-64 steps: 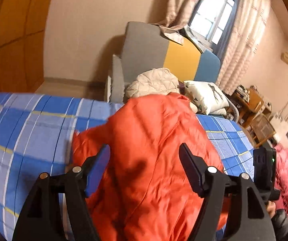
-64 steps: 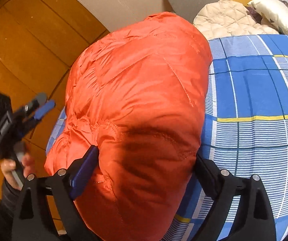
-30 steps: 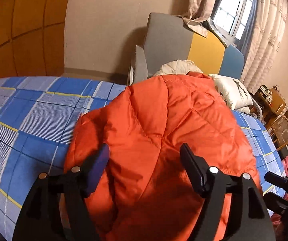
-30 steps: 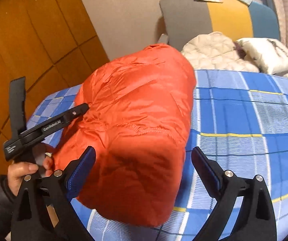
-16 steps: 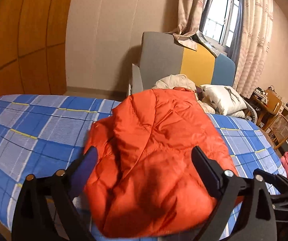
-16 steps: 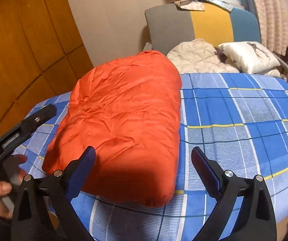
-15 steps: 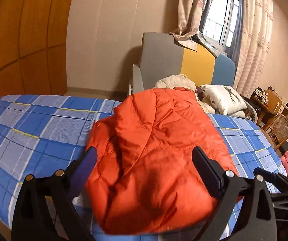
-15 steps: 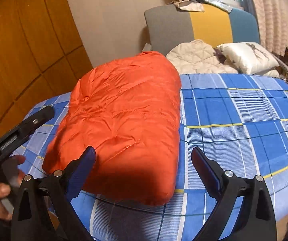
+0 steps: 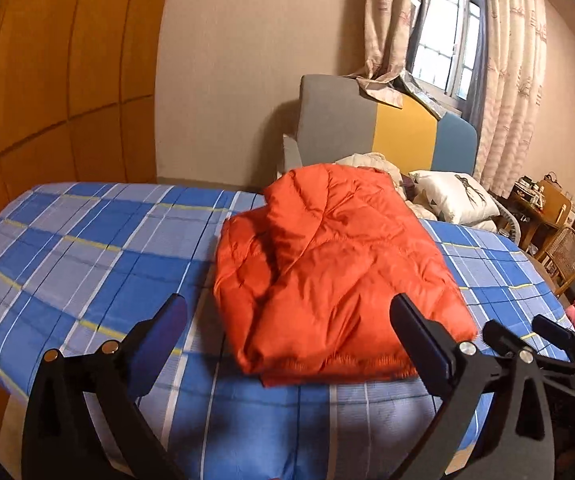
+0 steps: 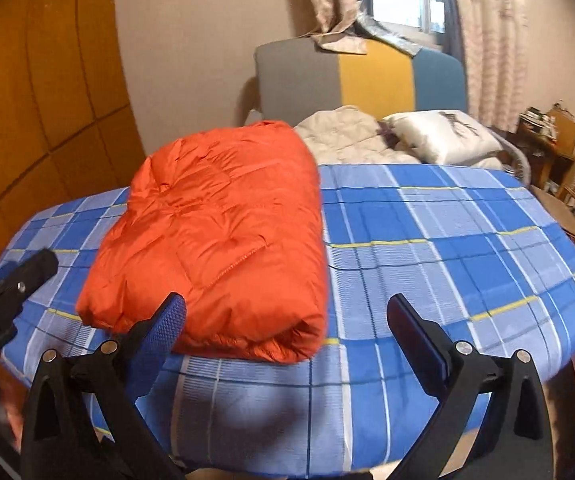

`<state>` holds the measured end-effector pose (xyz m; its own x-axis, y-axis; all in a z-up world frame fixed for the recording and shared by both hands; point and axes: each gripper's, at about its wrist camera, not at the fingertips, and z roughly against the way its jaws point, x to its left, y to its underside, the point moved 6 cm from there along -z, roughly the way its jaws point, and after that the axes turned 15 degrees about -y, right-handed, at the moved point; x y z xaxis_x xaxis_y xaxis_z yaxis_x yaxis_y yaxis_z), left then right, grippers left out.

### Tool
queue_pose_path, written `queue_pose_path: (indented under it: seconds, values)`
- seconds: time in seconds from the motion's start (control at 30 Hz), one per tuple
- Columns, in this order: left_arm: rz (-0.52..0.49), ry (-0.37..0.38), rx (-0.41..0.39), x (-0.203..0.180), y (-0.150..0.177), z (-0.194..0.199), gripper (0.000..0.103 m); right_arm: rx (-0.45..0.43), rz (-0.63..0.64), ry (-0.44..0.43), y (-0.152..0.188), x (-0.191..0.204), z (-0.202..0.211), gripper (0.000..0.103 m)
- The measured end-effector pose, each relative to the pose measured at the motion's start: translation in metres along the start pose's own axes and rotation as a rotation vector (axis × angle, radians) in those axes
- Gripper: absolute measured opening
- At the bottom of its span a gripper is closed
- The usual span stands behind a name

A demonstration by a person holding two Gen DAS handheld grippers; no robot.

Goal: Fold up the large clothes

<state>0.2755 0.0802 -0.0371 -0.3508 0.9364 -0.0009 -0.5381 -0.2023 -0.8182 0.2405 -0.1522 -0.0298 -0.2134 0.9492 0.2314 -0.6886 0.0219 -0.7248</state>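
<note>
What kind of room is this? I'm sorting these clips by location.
Most likely a bedroom at home. A bed in a blue plaid sheet bears the folded orange jacket; a white pillow lies before a padded headboard, and a curtained window is behind.
</note>
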Motion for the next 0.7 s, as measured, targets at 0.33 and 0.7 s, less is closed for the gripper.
queue_pose_path:
  seconds: [0.33,0.7]
  values:
    - [-0.024,-0.03,-0.017,0.018,0.032,0.047,0.101,-0.057,-0.013,0.081,0.027,0.016,0.054,0.1]
    - [-0.027,-0.124,-0.073,0.049,0.047,0.095,0.101,-0.101,-0.002,0.102,0.048,0.042,0.097,0.1]
